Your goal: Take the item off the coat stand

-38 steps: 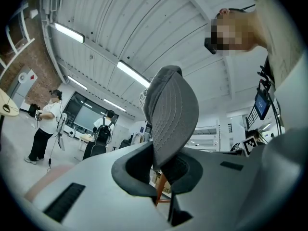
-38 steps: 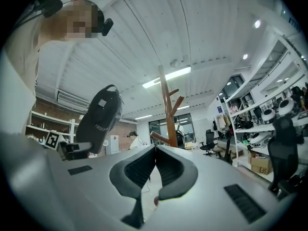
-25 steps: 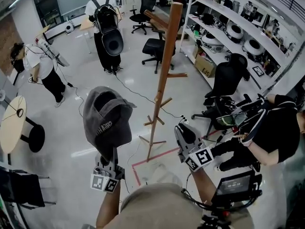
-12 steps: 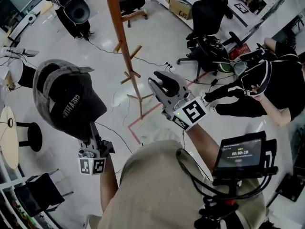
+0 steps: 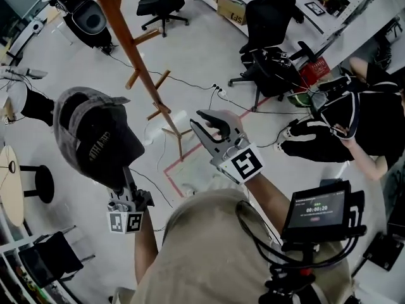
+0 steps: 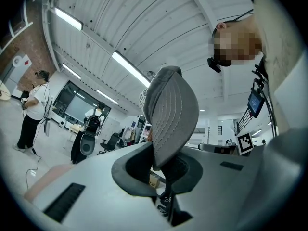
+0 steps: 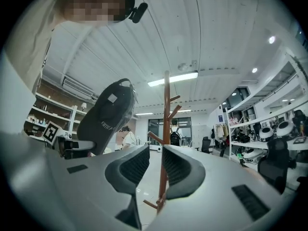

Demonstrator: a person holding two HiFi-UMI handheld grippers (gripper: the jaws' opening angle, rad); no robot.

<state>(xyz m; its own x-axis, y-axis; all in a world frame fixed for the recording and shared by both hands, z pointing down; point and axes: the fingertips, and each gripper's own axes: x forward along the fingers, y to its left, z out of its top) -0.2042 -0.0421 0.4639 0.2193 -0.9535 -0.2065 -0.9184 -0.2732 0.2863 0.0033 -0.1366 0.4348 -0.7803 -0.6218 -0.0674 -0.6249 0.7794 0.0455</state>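
A dark grey cap (image 5: 95,138) is off the wooden coat stand (image 5: 136,62) and hangs in the air to its left. My left gripper (image 5: 124,185) is shut on the cap's brim from below. In the left gripper view the brim (image 6: 171,119) stands upright between the jaws of the left gripper (image 6: 163,177). My right gripper (image 5: 212,124) is open and empty, just right of the stand's foot. In the right gripper view the stand (image 7: 166,129) shows through the gap of the right gripper (image 7: 150,165), with the cap (image 7: 108,114) to its left.
Black office chairs (image 5: 275,24) stand beyond the stand, with cables and red tape (image 5: 190,160) on the floor. A person (image 5: 354,119) sits on the floor at right. A round table (image 5: 9,182) is at left. A small monitor (image 5: 316,208) rides on my rig.
The head view has swung downward, so the stand now leans across the upper left. My right gripper's jaws have spread apart. The cap stays held in my left gripper, clear of the stand.
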